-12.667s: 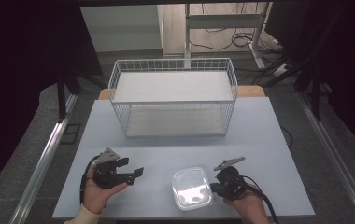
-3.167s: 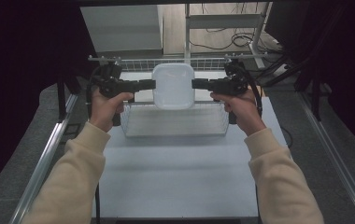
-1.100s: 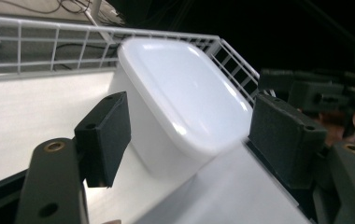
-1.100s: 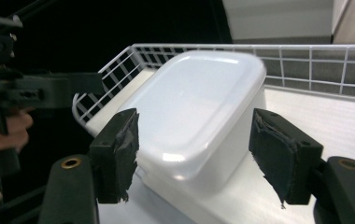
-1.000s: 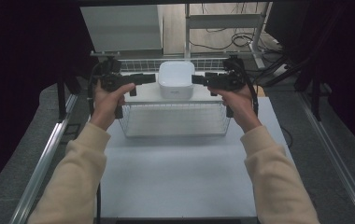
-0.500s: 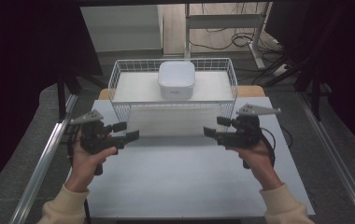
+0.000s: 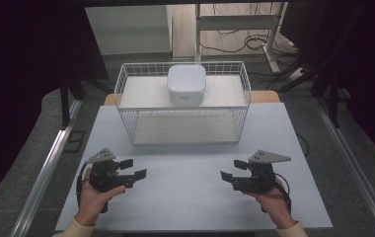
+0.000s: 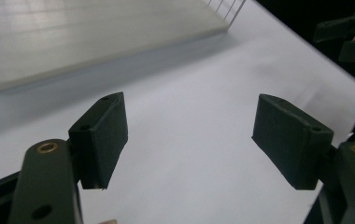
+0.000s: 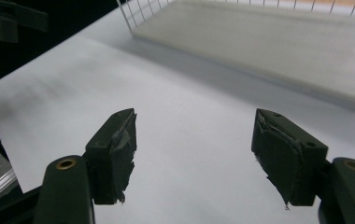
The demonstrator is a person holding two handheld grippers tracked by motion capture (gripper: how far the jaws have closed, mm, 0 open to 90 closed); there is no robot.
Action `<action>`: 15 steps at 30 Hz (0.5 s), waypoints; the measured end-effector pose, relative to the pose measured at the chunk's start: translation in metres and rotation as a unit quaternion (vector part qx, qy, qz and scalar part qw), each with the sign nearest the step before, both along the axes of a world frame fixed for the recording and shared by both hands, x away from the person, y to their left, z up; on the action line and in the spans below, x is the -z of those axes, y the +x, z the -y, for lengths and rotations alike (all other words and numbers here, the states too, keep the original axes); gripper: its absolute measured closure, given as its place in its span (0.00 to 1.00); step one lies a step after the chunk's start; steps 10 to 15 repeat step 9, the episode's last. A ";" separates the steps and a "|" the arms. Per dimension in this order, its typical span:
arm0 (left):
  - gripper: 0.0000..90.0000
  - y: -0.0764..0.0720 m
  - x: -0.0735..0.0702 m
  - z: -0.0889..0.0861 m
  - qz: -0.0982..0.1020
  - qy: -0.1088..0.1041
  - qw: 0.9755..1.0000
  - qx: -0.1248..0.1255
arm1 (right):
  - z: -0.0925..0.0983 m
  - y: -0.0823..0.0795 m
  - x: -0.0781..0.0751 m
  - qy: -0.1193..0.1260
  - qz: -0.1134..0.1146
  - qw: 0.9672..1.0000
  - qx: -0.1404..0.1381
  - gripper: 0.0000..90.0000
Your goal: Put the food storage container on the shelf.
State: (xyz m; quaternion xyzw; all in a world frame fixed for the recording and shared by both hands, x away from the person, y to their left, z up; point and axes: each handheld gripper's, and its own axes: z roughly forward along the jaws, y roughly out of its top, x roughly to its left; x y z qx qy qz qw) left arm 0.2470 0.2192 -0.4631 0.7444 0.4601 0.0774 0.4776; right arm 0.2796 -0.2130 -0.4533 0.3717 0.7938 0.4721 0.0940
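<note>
Well beyond both pairs of jaws, on top of the white wire basket at the far side of the table, sits the white lidded container, upside down or lid-up I cannot tell, resting on the basket's upper rim near its middle. The left gripper is held low over the near left part of the table, its jaws spread wide with nothing between them; in the left gripper view only bare white tabletop lies between the pads, and the basket's pale floor panel shows ahead and to the left. The right gripper hangs over the near right part, jaws likewise spread and empty; in the right gripper view the tabletop fills the gap, with the basket's corner ahead and to the right. The two grippers point toward each other, well apart, and neither touches the container or the basket.
</note>
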 end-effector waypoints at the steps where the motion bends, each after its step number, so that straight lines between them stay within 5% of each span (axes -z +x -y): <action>1: 0.29 0.000 0.003 0.001 -0.002 0.006 1.000 0.000 | 0.000 0.001 0.002 -0.001 -0.002 1.000 -0.001 0.34; 15: 0.28 0.000 0.003 -0.001 -0.002 -0.001 1.000 -0.011 | -0.003 -0.002 0.000 0.001 0.023 1.000 0.000 0.29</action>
